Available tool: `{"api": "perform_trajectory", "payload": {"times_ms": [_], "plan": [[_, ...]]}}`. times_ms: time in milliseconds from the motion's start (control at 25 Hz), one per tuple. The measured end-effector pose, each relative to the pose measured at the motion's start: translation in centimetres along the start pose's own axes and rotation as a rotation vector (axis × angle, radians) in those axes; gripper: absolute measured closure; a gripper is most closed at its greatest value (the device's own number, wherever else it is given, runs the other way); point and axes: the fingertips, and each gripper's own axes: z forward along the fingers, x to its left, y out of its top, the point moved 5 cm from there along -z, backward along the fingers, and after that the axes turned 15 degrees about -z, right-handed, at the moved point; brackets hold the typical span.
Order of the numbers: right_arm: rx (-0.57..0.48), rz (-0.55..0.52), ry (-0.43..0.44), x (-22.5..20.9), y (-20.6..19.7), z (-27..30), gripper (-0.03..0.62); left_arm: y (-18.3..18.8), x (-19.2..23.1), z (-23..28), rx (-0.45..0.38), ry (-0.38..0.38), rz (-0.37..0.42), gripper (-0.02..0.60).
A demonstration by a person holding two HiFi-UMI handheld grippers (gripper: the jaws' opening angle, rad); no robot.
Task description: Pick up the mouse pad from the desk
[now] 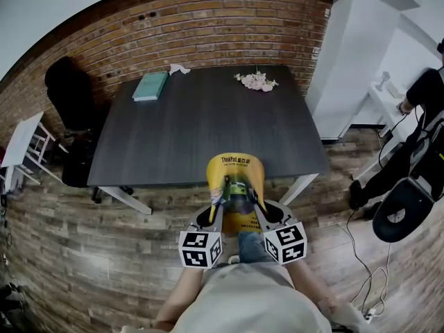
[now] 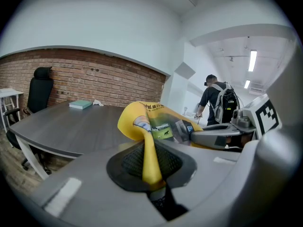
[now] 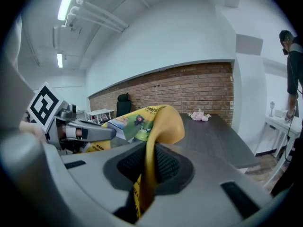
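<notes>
Shows a yellow mouse pad (image 1: 236,175) held up off the dark grey desk (image 1: 201,123), in the air over that desk's near edge, just in front of the person's chest. Bows upward into an arch between the two grippers, printed side out, with black lettering at the top and a green picture lower down. Grips the pad's left border in the left gripper (image 1: 220,200), jaws pressed together on the thin yellow sheet, which runs up edge-on from between the ribbed black pads in the left gripper view (image 2: 151,167). Grips the opposite border likewise in the right gripper (image 1: 255,202), jaws closed tight on the sheet, seen as a yellow strip rising out of the pads in the right gripper view (image 3: 147,169). Places the two marker cubes side by side, close together, below the pad. Leaves on the desk's far side a teal book (image 1: 150,86) at the left corner, a crumpled white tissue (image 1: 178,69) just beside it, and a small bunch of pink flowers (image 1: 256,81) toward the right. Sets a black office chair (image 1: 69,89) left of the desk against the brick wall (image 1: 208,19), and another person (image 1: 416,137) with a backpack standing well apart at the right.
</notes>
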Motion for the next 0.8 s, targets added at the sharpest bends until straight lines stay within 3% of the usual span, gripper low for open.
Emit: {"api": "perform_trajectory", "payload": {"times_ms": [800], "plan": [[0.017, -0.009, 0.013, -0.7, 0.2, 1.2, 0.562, 0.4, 0.5, 0.9, 0.015, 0.003, -0.008, 0.549]]}}
